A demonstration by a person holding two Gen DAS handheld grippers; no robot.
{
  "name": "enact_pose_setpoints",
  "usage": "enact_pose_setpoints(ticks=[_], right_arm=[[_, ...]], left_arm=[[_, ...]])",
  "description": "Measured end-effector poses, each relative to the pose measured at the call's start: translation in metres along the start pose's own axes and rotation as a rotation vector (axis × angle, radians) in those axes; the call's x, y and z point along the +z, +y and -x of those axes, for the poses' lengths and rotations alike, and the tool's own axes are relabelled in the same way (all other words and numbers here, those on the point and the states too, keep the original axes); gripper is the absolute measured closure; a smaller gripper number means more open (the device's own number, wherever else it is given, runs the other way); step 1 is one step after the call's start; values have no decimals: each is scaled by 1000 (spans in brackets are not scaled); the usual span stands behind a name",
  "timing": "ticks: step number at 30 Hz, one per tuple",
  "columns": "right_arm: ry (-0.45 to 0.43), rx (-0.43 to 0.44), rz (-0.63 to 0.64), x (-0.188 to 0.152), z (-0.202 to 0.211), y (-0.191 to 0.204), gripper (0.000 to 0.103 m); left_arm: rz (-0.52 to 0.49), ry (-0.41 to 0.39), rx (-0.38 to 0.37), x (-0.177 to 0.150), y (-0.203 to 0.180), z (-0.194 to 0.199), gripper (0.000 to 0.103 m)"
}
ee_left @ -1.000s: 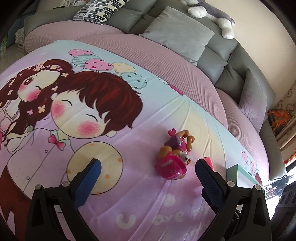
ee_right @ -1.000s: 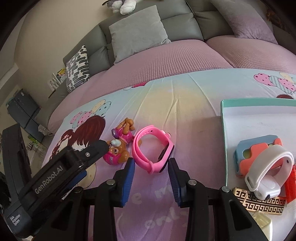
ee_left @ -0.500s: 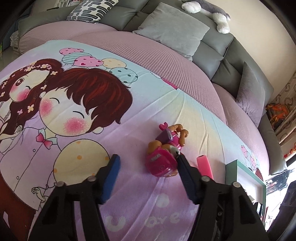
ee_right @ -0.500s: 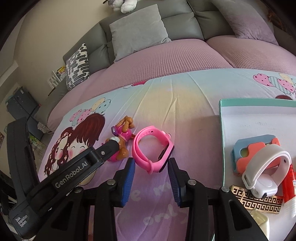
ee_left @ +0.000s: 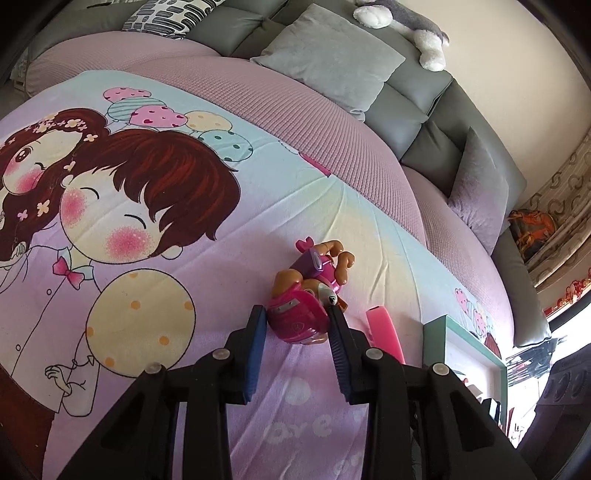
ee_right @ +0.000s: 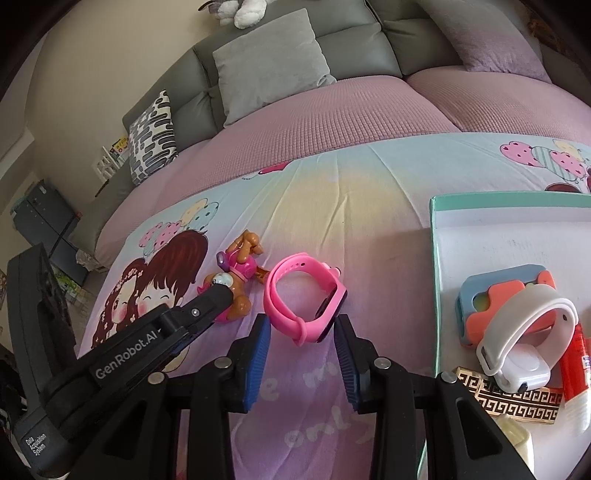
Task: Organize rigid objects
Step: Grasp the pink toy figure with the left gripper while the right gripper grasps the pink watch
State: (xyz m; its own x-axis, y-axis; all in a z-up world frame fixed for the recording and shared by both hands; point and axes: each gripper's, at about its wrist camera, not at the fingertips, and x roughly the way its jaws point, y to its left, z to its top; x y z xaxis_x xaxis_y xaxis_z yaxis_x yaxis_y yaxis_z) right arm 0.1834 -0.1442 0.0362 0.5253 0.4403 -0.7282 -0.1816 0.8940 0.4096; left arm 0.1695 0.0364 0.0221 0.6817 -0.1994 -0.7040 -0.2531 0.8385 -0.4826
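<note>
While my left gripper has just been closing, its blue pads now clamp the pink plastic puppy figure; I judge lifting comes next. My right gripper stands partly parted, untouching, the pink rubber wristwatch just ahead; the teal-rimmed tray is right.

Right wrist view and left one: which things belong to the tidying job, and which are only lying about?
Job in hand: toy puppy, pink watch, teal tray, white watch already in the tray.

Lying about: grey cushion, patterned cushion, plush animal, cartoon blanket.
</note>
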Motion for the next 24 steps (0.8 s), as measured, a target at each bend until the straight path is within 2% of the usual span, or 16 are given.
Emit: enact_pose_setpoints(ticks=[5, 6, 7, 8, 15, 20, 24], right_arm=[[-23, 10, -3, 3, 9, 0, 67], [-29, 17, -3, 3, 11, 0, 70], [-35, 23, -2, 4, 13, 0, 80], [-42, 28, 0, 5, 16, 0, 85], [-26, 34, 2, 4, 14, -1, 85], [-19, 27, 20, 4, 12, 2, 85], [21, 9, 40, 1, 8, 6, 85]], left_arm=[[-4, -24, -9, 1, -3, 12, 68], [-5, -31, -12, 1, -3, 15, 68], [-6, -39, -14, 2, -4, 19, 68], [-8, -49, -16, 2, -5, 23, 68], [-15, -68, 2, 3, -8, 36, 68], [-7, -46, 71, 0, -4, 39, 68], [8, -13, 99, -8, 4, 41, 68]])
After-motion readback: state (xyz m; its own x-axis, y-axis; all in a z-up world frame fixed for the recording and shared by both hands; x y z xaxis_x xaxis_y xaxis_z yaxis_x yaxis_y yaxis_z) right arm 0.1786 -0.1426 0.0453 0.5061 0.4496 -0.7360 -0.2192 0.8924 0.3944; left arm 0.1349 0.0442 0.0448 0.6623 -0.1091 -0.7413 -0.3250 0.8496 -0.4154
